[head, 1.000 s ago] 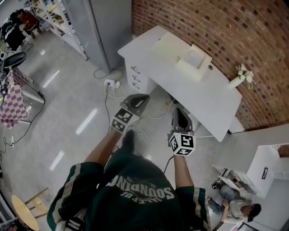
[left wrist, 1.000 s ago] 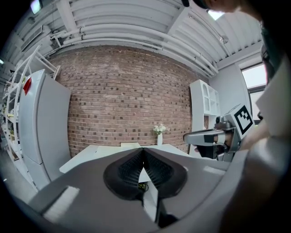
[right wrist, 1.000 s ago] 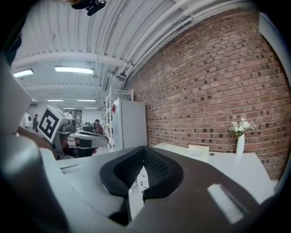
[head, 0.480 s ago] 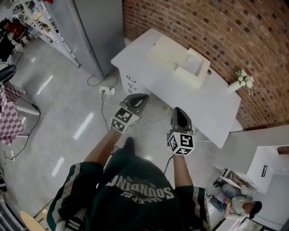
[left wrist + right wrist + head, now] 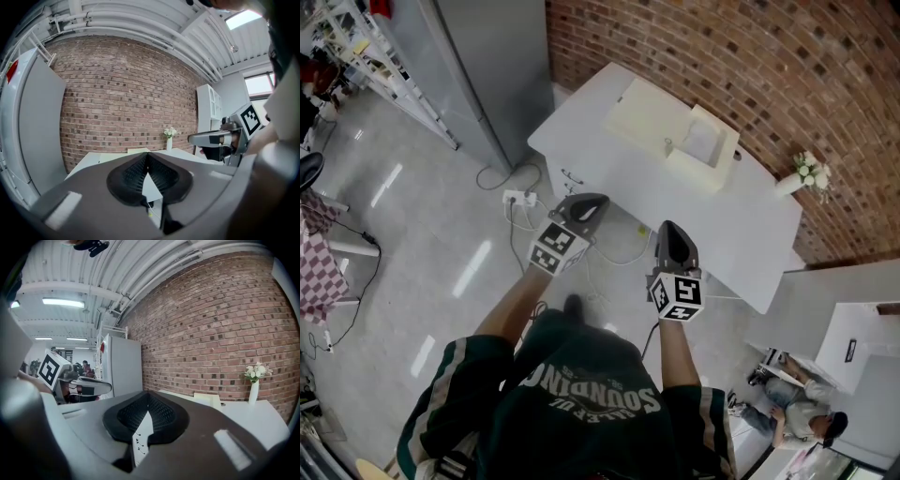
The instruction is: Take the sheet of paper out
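Claws: two, left claw (image 5: 592,202) and right claw (image 5: 669,232), side by side, each pressed together on nothing.
Change: the person has stepped forward, and the counter (image 5: 741,216) now lies closer ahead of both claws than a moment ago.
Meaning: approach only, I'd say; nothing touched yet.
Paper: one whitish sheet (image 5: 705,141), seemingly in the recess of the cream box (image 5: 652,112) on the counter, well apart from the claws.
Counts: one counter, one box, one vase of flowers (image 5: 789,178).
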{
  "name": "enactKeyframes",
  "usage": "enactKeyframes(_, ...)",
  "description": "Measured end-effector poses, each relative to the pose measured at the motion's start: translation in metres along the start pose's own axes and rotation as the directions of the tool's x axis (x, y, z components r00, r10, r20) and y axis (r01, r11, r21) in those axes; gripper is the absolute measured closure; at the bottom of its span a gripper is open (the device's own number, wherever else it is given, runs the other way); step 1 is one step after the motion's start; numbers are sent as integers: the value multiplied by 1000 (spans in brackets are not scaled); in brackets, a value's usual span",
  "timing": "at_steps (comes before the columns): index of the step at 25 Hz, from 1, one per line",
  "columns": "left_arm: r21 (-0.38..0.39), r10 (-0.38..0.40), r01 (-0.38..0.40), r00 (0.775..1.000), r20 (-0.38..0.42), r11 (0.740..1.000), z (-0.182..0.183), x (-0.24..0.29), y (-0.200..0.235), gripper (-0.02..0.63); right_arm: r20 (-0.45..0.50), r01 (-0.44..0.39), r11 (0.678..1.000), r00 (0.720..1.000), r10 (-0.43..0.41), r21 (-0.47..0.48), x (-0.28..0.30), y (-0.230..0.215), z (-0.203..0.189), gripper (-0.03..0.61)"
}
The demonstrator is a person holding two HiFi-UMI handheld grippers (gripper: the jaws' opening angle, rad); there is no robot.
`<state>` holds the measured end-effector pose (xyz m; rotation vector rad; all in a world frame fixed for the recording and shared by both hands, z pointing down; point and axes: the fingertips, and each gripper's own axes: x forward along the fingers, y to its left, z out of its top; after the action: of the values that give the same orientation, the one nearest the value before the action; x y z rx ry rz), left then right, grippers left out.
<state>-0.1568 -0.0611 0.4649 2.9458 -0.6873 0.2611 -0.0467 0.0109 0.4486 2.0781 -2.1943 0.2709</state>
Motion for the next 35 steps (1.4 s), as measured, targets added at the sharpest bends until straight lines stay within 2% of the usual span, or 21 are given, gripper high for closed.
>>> enactKeyframes(9,-11,-45,45,999,7,999,-1,12,20,603,-7,58,998,998,-58,17,10,1,-2,578)
enactKeyframes(20,-1,-98,98,995,-17,995,-5,58,26,603,0,94,995,996,-94,41,36,-32,-3,578)
enactKeyframes(27,13,-104,105,994,-29,994,6,116,54,603,3,95,994,995,-96,56,87,-74,3,578)
enactKeyframes(35,7,-92,93,995,-44,996,28,199,84,603,-1,85,995,996,-85,58,149,-142,26,578)
